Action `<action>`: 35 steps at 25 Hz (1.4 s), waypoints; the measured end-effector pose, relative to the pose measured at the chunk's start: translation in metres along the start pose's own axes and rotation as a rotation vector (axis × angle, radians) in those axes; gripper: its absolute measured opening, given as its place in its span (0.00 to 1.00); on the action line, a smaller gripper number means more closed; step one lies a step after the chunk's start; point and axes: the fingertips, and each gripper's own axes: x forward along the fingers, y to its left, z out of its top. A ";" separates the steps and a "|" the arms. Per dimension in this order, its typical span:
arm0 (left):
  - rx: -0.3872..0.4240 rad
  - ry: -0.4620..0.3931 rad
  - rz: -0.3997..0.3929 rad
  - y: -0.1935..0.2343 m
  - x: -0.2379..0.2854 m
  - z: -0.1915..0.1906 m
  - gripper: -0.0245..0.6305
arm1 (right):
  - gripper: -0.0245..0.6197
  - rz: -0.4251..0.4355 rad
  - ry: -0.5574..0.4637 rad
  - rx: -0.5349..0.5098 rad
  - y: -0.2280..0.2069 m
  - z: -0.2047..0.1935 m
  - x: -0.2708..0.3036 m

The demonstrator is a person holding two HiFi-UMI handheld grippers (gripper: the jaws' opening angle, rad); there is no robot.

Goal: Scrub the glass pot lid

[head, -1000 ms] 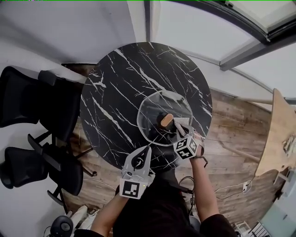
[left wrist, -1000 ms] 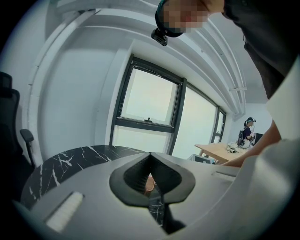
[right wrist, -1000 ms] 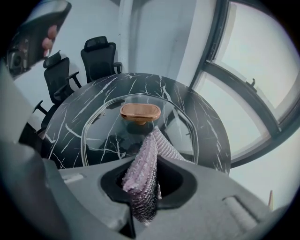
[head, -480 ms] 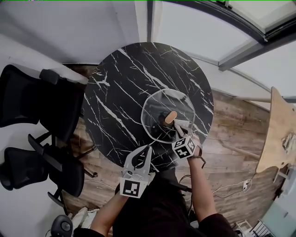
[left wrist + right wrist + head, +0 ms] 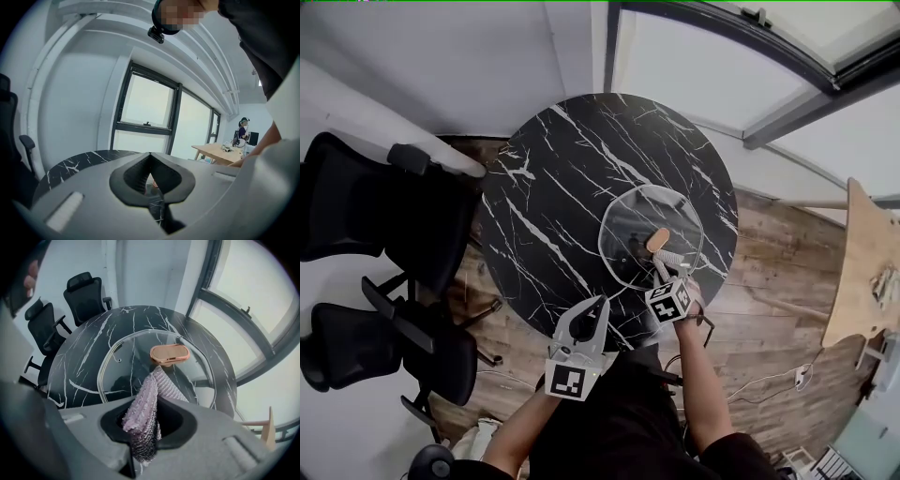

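- While the right tool (image 5: 664, 275) stays clamped on the cloth (image 5: 143, 404), the cloth has slid from right of the knob (image 5: 657, 240) to its near side: probably mid-scrub.
- Lid (image 5: 628, 225) lies on the desk (image 5: 553, 187), near-right part.
- Left tool (image 5: 592, 309): jaws together, empty, at the near edge.

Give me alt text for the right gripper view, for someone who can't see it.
The right claw is shut on a folded pinkish scrubbing cloth, its tip just short of the copper-coloured knob of a glass pot lid. The lid lies on a round black marble table, with two black office chairs beyond.
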 end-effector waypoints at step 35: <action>0.016 -0.011 -0.089 0.041 -0.035 0.001 0.04 | 0.15 0.134 0.033 0.195 0.099 0.013 0.012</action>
